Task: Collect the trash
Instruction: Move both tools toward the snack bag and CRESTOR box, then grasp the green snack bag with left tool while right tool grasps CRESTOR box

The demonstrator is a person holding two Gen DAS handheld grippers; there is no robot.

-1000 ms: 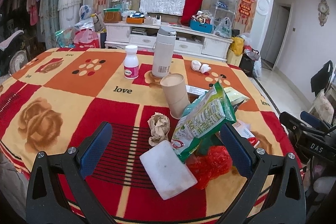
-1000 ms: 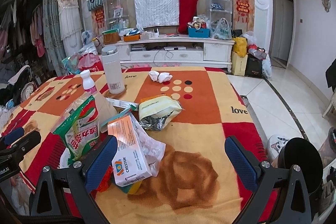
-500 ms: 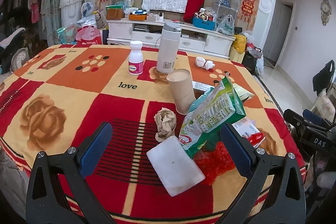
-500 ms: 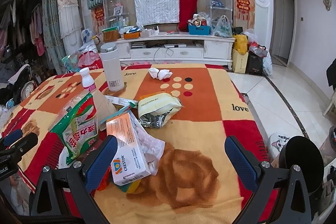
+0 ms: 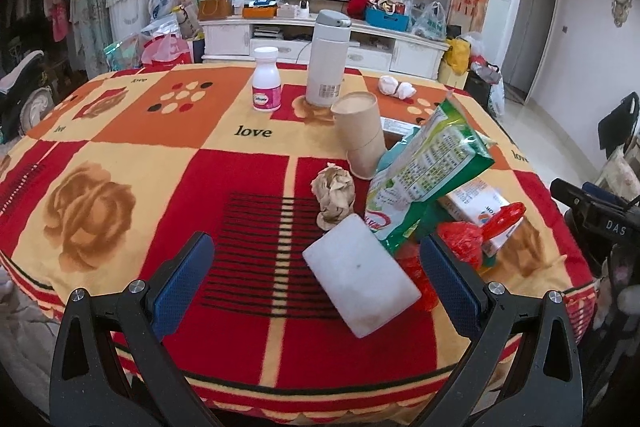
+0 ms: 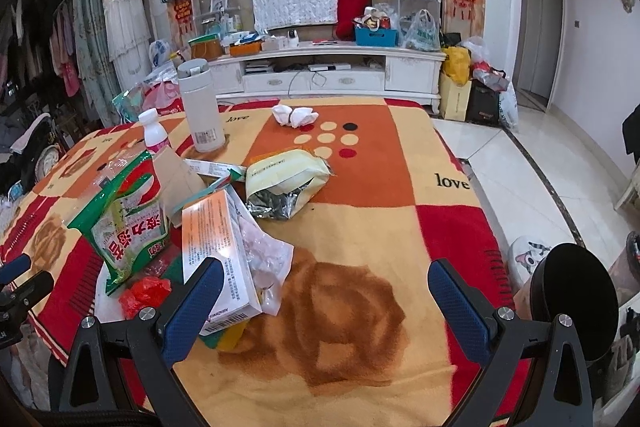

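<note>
A heap of trash lies on the blanket-covered table [image 5: 120,155]: a white flat pad [image 5: 360,285], a crumpled paper ball [image 5: 334,195], a paper cup [image 5: 360,137], a green snack bag [image 5: 424,179], red plastic [image 5: 460,241]. The right wrist view shows the green bag [image 6: 128,219], an orange-white medicine box [image 6: 218,247], clear plastic wrap [image 6: 266,263] and a yellow foil pouch [image 6: 286,183]. My left gripper [image 5: 318,285] is open and empty, near the white pad. My right gripper [image 6: 326,303] is open and empty, its left finger beside the box.
A white thermos [image 5: 328,61], a pill bottle [image 5: 266,81] and a white tissue wad [image 5: 396,87] stand farther back on the table. A black round bin [image 6: 576,299] sits on the floor at the table's right. A TV cabinet [image 6: 332,71] lines the far wall.
Both grippers have drawn back and risen a little, so the trash heap looks farther off. Nothing on the table has moved.
</note>
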